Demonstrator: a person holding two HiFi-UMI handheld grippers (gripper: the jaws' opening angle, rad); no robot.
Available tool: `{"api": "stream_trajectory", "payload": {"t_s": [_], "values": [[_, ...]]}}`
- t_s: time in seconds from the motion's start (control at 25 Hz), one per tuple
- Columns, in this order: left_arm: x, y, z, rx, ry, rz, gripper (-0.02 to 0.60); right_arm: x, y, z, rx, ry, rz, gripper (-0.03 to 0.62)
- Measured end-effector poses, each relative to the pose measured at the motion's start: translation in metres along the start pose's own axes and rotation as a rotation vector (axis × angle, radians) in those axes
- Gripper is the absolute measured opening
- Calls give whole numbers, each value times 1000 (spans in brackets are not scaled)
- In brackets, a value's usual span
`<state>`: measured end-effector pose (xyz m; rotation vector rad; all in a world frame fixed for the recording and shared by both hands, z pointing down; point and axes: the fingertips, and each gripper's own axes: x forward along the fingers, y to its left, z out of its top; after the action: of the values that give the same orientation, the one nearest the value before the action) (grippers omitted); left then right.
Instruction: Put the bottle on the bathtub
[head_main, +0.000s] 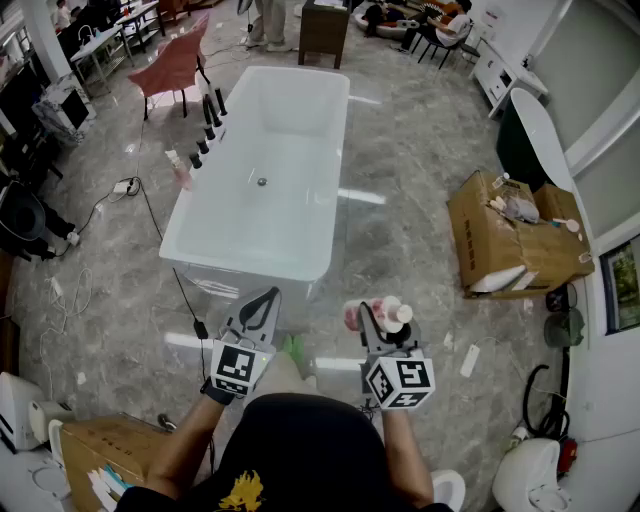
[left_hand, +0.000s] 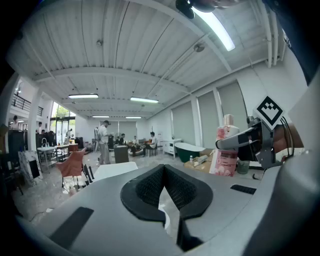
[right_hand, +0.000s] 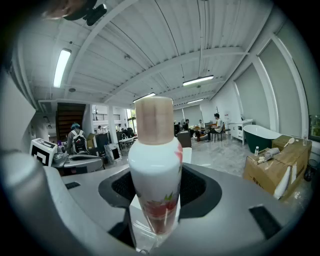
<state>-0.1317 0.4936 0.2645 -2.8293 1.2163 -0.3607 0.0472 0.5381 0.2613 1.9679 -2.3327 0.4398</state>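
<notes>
We have the bottle (right_hand: 155, 165) up close in the right gripper view: a white body that swells at the shoulder and narrows toward the base. There is a red and green flower print low on its side and a plain tan cap (right_hand: 154, 120) on top.

It stands upright, cap to the ceiling and base down. Its long axis runs vertically, square across the line of the jaws. The left gripper view agrees, showing the bottle (left_hand: 227, 150) off to the side, straight up and down and pinched at its upper body.

The right gripper (right_hand: 156, 200) has its fingers closed in on the bottle, one dark pad on each side of the lower body. From the head view, the right gripper (head_main: 383, 320) carries the bottle (head_main: 385, 314) in the air over the grey floor (head_main: 400, 180). It is just short of the near end of the bathtub (head_main: 240, 262) and off toward its right corner, not touching the rim.

The left gripper (head_main: 262, 305) hangs beside it, also short of the bathtub. In its own view the left gripper (left_hand: 164, 172) has its fingers drawn together with the tips touching and nothing held between them.

Away to the right sits an open cardboard box (head_main: 515, 240), well apart from the bottle.
</notes>
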Motion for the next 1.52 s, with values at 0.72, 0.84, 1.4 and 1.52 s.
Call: {"api": "stream_trajectory", "payload": {"t_s": [0.72,0.84,1.4,1.52], "values": [[107,131,-31,-117,96,127,17,156,-71,9,76,138,-85,218],[157,174,-23,-131,56,118,17,203,-79,32,47,148,-104,218],[310,275,-13,-134,7,19,17,353,-113,62,31,244,-171,218],[345,282,-11,-130,-1,31,17,385,-132,59,17,268,-151,218]]}}
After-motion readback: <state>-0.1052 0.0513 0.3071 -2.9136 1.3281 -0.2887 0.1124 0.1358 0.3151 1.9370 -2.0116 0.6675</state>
